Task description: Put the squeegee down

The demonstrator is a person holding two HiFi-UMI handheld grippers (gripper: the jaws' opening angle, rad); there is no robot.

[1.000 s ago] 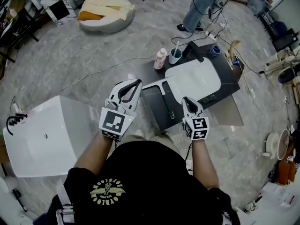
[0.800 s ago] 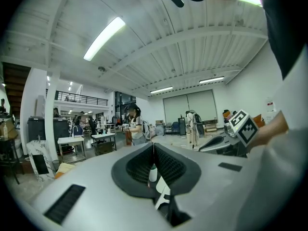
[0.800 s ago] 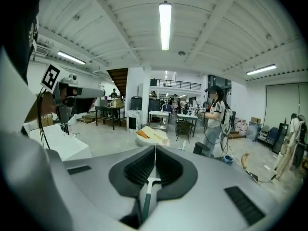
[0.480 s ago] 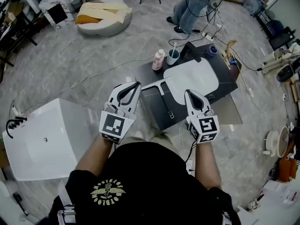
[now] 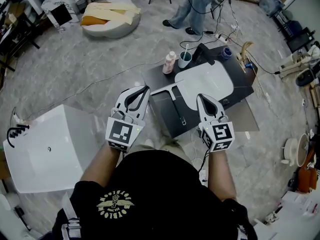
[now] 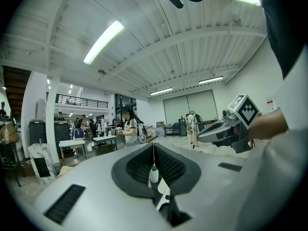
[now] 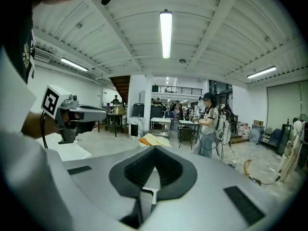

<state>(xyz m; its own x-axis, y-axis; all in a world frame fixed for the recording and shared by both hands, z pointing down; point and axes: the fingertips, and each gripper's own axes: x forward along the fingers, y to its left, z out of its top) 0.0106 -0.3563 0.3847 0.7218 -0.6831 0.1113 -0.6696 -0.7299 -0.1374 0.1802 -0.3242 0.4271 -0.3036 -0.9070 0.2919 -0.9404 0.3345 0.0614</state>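
**Squeegee** [image 5: 179, 106]: lies flat on the dark counter [image 5: 240, 91], along the left edge of the white basin [image 5: 205, 81]. Its pale end points away from the person. It is a long, thin item, and the blade cannot be made out clearly from the head view. Neither gripper touches it.

**Left gripper** [image 5: 145, 88]: jaws together with nothing between the pads. It is held over the floor, just left of the counter's near corner, pointing roughly level.

**Right gripper** [image 5: 200, 98]: jaws fully closed and empty. It is held above the counter's near edge, just right of the squeegee and clear of it. The squeegee lies between the two grippers in the head view.

**Far end of counter**: a pink-topped bottle [image 5: 170, 63] and a cup [image 5: 185, 60] with a brush in it stand side by side. A black faucet [image 5: 204, 54] stands just beyond the basin.

**Surroundings**: a white tub [image 5: 50, 151] sits on the grey floor to the left, well apart from the counter. A person [image 5: 192, 9] stands beyond the counter's far end.
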